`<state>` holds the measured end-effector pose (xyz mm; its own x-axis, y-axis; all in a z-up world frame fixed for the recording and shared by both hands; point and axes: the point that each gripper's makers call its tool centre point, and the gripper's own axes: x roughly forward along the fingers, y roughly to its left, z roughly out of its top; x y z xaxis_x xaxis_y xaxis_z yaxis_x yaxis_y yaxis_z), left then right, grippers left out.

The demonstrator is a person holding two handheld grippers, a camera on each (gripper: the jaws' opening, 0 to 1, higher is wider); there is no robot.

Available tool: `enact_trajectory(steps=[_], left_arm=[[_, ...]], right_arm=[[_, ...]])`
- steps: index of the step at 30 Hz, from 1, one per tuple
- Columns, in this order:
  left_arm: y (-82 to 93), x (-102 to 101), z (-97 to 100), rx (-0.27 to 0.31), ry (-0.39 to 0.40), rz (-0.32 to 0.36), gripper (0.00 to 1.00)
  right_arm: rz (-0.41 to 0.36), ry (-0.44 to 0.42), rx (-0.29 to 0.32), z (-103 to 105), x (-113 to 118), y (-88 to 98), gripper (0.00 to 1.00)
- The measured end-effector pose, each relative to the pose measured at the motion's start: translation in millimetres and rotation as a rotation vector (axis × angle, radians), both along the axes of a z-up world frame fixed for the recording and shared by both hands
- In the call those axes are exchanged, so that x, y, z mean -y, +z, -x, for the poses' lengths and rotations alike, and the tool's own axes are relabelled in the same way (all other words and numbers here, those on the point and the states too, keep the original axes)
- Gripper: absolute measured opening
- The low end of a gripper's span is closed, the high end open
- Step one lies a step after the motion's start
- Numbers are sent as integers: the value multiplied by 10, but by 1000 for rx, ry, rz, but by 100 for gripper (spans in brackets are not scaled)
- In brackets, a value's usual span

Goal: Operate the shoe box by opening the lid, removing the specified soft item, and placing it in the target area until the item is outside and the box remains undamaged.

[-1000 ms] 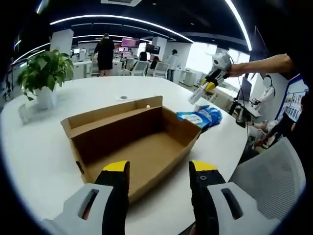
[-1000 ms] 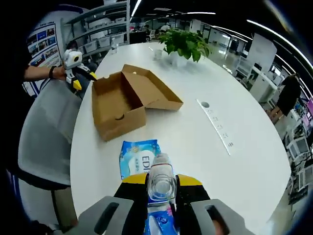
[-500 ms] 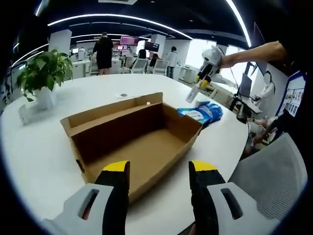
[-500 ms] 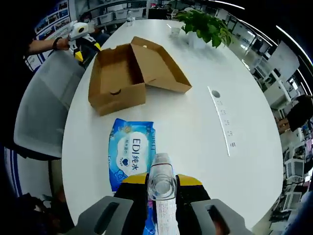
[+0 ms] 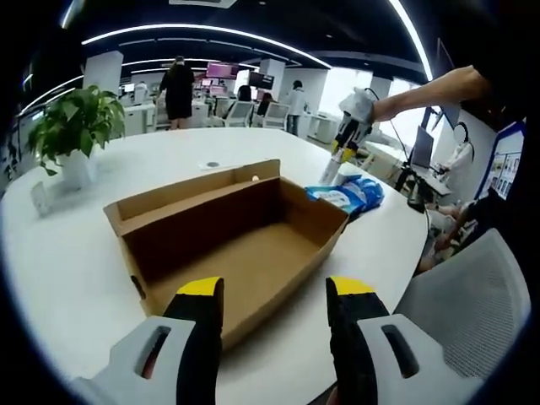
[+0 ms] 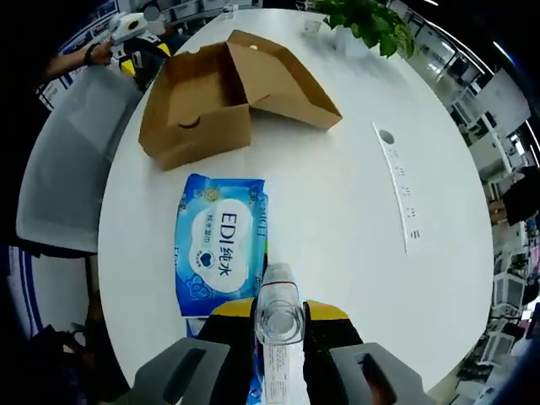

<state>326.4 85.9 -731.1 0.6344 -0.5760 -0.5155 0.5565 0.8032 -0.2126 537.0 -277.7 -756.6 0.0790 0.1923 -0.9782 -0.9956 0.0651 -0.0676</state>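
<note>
The brown cardboard shoe box lies open on the white round table, its inside bare, its lid folded flat behind it. My left gripper stands open at the box's near wall. A blue pack of wet wipes lies flat on the table beyond the box's end. My right gripper is shut on a clear plastic bottle, held upright just past the pack. From the left gripper view, that right gripper hangs low over the table with the bottle beneath it.
A potted plant stands at the table's far side, with a small card beside it. A row of sockets is set into the tabletop. A grey chair stands at the table's edge by the left gripper. People stand in the office behind.
My right gripper has come down and closer to the table with the bottle, next to the wipes pack. The left gripper and the box have stayed put.
</note>
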Motion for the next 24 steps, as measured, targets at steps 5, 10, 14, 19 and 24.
enact_trajectory(steps=[5,10,14,19,24], left_arm=[[3,-6,-5,5,3,4,50],[-5,2,0,3,-2,2,50],[-2,-9,1,3,2,4,50],[0,-8,10,3,2,5,50],[15,-15,0,6,7,9,50]], right_arm=[[44,1,-7,13,54,-74,17],[71,8,-8,47,54,-98,17],[107,15,-10,66,109,-136,17],[153,12,-9,63,168,-185,17],[156,-7,-21,33,169,-187,17]])
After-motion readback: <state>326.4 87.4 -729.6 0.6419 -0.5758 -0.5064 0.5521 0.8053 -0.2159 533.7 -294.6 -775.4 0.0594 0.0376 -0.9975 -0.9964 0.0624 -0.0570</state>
